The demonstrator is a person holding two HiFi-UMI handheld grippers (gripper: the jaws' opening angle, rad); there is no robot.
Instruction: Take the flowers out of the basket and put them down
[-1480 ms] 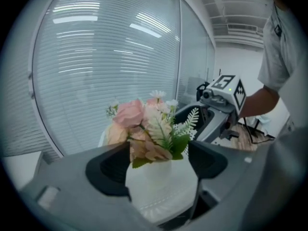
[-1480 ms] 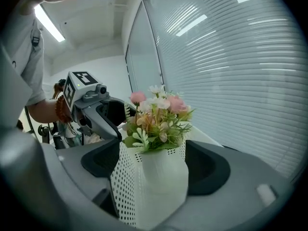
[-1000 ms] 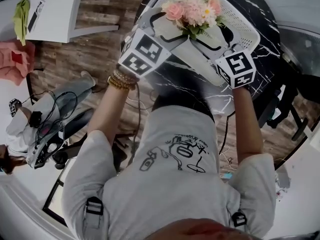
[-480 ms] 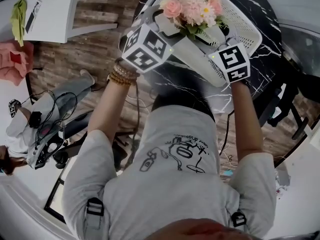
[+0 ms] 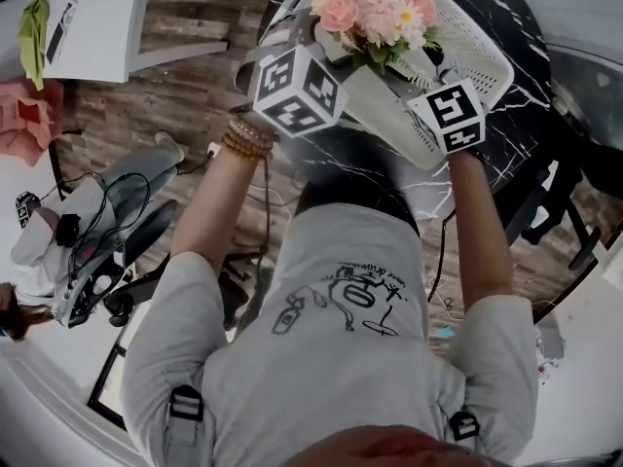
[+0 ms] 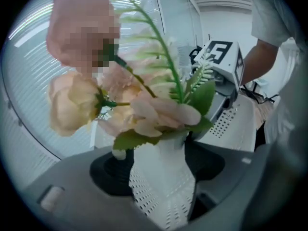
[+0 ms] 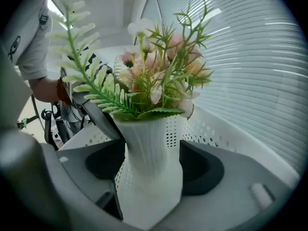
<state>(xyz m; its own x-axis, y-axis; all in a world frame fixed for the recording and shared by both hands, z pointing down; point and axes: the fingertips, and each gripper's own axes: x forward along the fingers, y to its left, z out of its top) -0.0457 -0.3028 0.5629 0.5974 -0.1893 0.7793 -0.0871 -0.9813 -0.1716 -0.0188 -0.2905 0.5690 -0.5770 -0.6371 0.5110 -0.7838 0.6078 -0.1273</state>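
Left tool (image 6: 161,174), right tool (image 7: 153,170), jaws closing on flowers (image 5: 375,13)

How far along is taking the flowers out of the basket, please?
Done: nothing; the flowers stand in the basket. In hand: the left gripper and right gripper have just been closing their jaws onto the white holder between them. Left: lifting out, setting down.

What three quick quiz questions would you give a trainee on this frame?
1. True or false: the flowers are all blue.
2. What stands between the jaws of the right gripper?
3. Fill in: the table under the basket is ___ with white veins.
Key: 1 false, pink and cream. 2 the white perforated vase; those jaws have just been closing and now touch it. 3 black.
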